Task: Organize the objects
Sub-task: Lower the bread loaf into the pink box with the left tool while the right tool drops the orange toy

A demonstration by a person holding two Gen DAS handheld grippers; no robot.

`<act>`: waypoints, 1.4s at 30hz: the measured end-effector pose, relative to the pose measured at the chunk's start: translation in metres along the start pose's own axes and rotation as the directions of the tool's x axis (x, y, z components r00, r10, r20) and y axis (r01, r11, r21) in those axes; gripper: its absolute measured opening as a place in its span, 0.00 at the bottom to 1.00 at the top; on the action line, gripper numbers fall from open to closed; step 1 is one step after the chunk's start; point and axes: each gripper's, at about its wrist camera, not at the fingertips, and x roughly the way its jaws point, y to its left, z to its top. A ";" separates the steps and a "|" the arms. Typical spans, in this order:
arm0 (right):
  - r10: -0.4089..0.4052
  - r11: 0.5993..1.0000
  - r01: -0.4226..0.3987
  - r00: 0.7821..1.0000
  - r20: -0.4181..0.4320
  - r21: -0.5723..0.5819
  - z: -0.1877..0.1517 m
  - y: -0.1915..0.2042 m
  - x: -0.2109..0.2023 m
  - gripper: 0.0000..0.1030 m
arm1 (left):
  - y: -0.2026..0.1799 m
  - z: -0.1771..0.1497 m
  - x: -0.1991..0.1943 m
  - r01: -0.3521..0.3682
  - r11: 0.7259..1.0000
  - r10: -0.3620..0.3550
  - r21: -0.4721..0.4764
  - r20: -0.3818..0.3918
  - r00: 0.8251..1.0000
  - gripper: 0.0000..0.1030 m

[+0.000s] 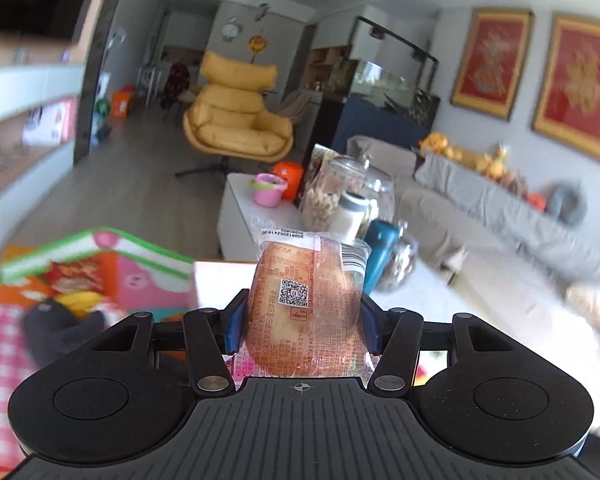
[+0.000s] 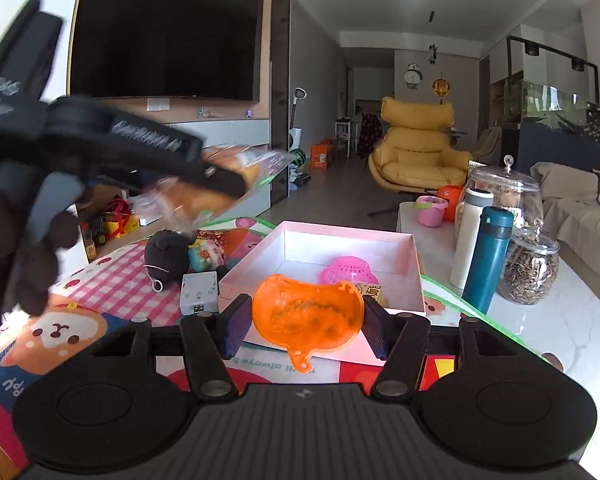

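My left gripper (image 1: 302, 316) is shut on a clear packet of bread (image 1: 304, 304) with a QR label, held up in the air. It also shows in the right wrist view (image 2: 220, 178), blurred, high at the left above the table. My right gripper (image 2: 306, 320) is shut on an orange plastic mould (image 2: 306, 314), just in front of the near edge of the pink box (image 2: 414, 256). Inside the box lie a pink ball-like toy (image 2: 350, 272) and a small packet (image 2: 370, 292).
On the colourful mat (image 2: 112, 280) lie a dark plush toy (image 2: 166, 256), a white adapter (image 2: 198, 292) and small snack packets (image 2: 206, 254). To the right stand a teal flask (image 2: 488, 258), a white bottle (image 2: 470, 236), glass jars (image 2: 534, 268) and a pink cup (image 2: 430, 210).
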 end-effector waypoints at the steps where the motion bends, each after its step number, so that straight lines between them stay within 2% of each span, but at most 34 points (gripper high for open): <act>1: -0.001 1.000 0.001 1.000 -0.002 0.010 -0.003 -0.003 0.000 0.57 | 0.002 0.000 0.022 -0.014 1.000 0.012 -0.025 -0.047 0.999 0.56; 3: -0.008 1.000 0.008 1.000 -0.008 0.027 -0.008 -0.011 0.000 0.57 | 0.003 -0.009 0.060 -0.074 0.997 0.074 0.005 -0.151 0.986 0.56; 5: -0.021 0.999 0.022 1.000 -0.006 0.038 -0.012 -0.020 -0.002 0.57 | 0.006 -0.015 0.071 -0.127 0.992 0.128 0.019 -0.130 0.983 0.56; 6: -0.029 0.999 0.029 1.000 -0.005 0.044 -0.013 -0.025 -0.004 0.57 | 0.009 -0.016 0.070 -0.133 0.991 0.133 0.007 -0.104 0.986 0.56; 10: -0.038 0.996 0.039 0.999 -0.017 0.074 -0.011 -0.041 -0.001 0.57 | 0.022 -0.017 0.045 -0.103 0.994 0.102 -0.047 -0.023 0.995 0.56; 14: -0.018 0.995 0.020 1.000 -0.026 0.101 0.003 -0.047 0.014 0.56 | 0.031 -0.033 0.000 -0.115 0.993 0.115 -0.005 0.014 0.993 0.56; 17: 0.008 0.994 -0.004 0.999 -0.034 0.105 0.026 -0.047 0.035 0.55 | 0.041 -0.056 -0.025 -0.155 0.986 0.156 0.066 -0.010 0.988 0.56; 19: 0.027 0.992 -0.019 0.998 -0.059 0.127 0.049 -0.047 0.060 0.48 | 0.051 -0.072 -0.036 -0.182 0.979 0.187 0.092 -0.040 0.982 0.56; 23: 0.037 0.990 -0.021 0.994 -0.107 0.140 0.084 -0.049 0.099 0.48 | 0.069 -0.091 -0.048 -0.193 0.978 0.200 0.075 -0.094 0.975 0.56; 25: 0.040 0.993 -0.027 0.993 -0.110 0.113 0.088 -0.050 0.094 0.50 | 0.075 -0.097 -0.054 -0.183 0.982 0.186 0.042 -0.111 0.976 0.56; 26: 0.026 0.997 -0.018 0.994 -0.104 0.080 0.085 -0.049 0.084 0.54 | 0.077 -0.099 -0.055 -0.177 0.984 0.180 0.030 -0.122 0.976 0.56; 28: -0.008 1.000 0.011 0.995 -0.102 0.029 0.071 -0.049 0.065 0.79 | 0.079 -0.106 -0.058 -0.150 0.989 0.151 0.014 -0.140 0.979 0.56; 30: -0.017 1.000 0.017 0.988 -0.154 0.000 0.048 -0.046 0.046 0.85 | 0.077 -0.111 -0.056 -0.115 0.993 0.113 -0.005 -0.150 0.982 0.56; 35: -0.081 0.995 0.058 0.949 -0.306 -0.084 -0.018 -0.031 0.027 0.85 | 0.062 -0.119 -0.050 -0.040 0.999 0.039 -0.002 -0.146 0.989 0.56; 39: -0.086 0.994 0.054 0.923 -0.376 -0.096 -0.044 -0.029 0.033 0.82 | 0.059 -0.124 -0.050 -0.030 1.000 0.030 0.001 -0.159 0.987 0.56; 41: -0.110 0.990 0.064 0.909 -0.401 -0.127 -0.047 -0.029 0.037 0.60 | 0.063 -0.125 -0.054 -0.046 0.999 0.044 -0.007 -0.154 0.987 0.56; 42: -0.110 0.990 0.063 0.908 -0.405 -0.126 -0.046 -0.029 0.037 0.55 | 0.066 -0.125 -0.055 -0.055 0.998 0.051 -0.016 -0.153 0.987 0.56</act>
